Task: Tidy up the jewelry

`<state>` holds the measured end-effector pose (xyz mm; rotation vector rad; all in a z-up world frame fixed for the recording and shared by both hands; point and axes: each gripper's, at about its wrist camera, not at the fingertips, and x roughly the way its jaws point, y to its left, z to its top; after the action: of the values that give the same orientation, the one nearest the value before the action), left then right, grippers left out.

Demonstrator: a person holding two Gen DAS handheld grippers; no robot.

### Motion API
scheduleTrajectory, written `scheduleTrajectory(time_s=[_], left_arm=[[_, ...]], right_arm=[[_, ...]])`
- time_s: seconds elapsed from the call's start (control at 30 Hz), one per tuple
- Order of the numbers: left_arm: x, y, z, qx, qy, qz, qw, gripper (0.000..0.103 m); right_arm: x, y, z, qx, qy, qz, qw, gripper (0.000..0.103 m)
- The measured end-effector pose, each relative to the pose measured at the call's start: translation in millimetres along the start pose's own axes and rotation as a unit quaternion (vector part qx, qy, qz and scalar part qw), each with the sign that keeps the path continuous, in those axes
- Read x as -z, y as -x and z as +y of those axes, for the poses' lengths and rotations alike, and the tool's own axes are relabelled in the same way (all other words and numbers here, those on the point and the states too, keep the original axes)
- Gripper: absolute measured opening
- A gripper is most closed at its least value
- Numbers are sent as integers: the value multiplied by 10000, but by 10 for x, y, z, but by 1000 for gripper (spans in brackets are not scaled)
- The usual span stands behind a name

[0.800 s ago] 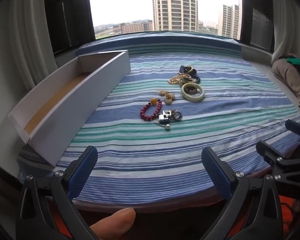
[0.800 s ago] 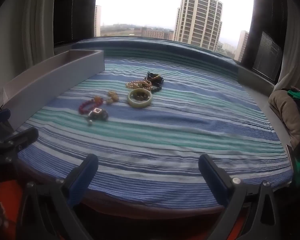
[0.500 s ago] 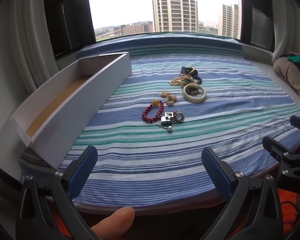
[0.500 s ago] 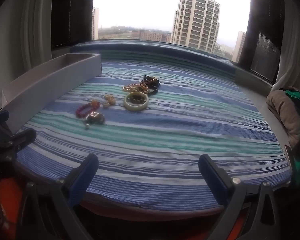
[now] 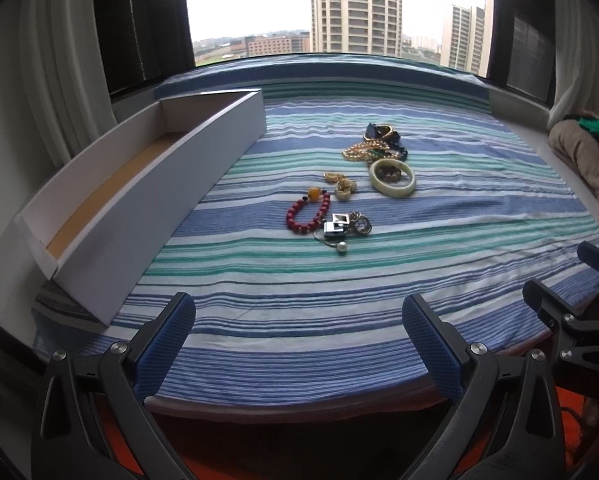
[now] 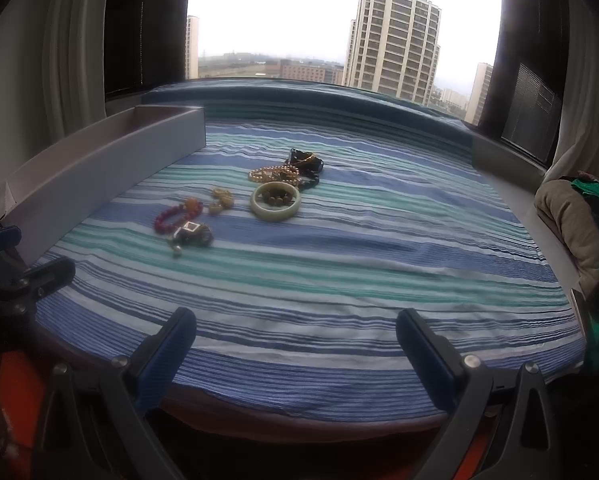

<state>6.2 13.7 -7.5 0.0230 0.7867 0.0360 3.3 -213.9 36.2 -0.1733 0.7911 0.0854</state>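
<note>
Change: I'm easing both claws closer and higher — the jewelry is sitting lower in view than 0.8 s ago.
Claws: my left gripper [image 5: 299, 328] and right gripper [image 6: 295, 330] are hanging spread, empty.
Near pick: the red bead bracelet [image 5: 306, 213] — I'm planning one pad inside its loop.
Far: the long white box [image 5: 147, 196] is waiting leftward.

Illumination was diffuse overcast daylight entering through the window [image 5: 299, 8] at 12 o'clock; the sky there was overexposed to plain white in both views. The striped cloth [image 5: 379, 280] was evenly lit with only faint shadows, while the frame corners and the 6 o'clock edge fell to near black. Fisheye distortion bowed straight lines toward the rim, and the right wrist view was slightly softer than the left.
</note>
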Motion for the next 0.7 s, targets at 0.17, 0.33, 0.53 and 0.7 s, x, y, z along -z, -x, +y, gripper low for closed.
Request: scheduleTrajectory(time_s=[0.17,0.33,0.53,0.7], left_arm=[[4,5,-14,4,-22,-12,10000,103],[13,-13,-28,80,-14,52,10000,103],[19,-22,-34,119,1,86,9999,103],[29,-50,-57,161,-12,145,9998,103]], right_arm=[[14,-20,1,-30,-16,54,10000,102],[17,-36,16,-47,9,79,10000,102],[14,-57,24,-42,1,96,9999,102],[20,-64,37,-57,6,114,9999,102]])
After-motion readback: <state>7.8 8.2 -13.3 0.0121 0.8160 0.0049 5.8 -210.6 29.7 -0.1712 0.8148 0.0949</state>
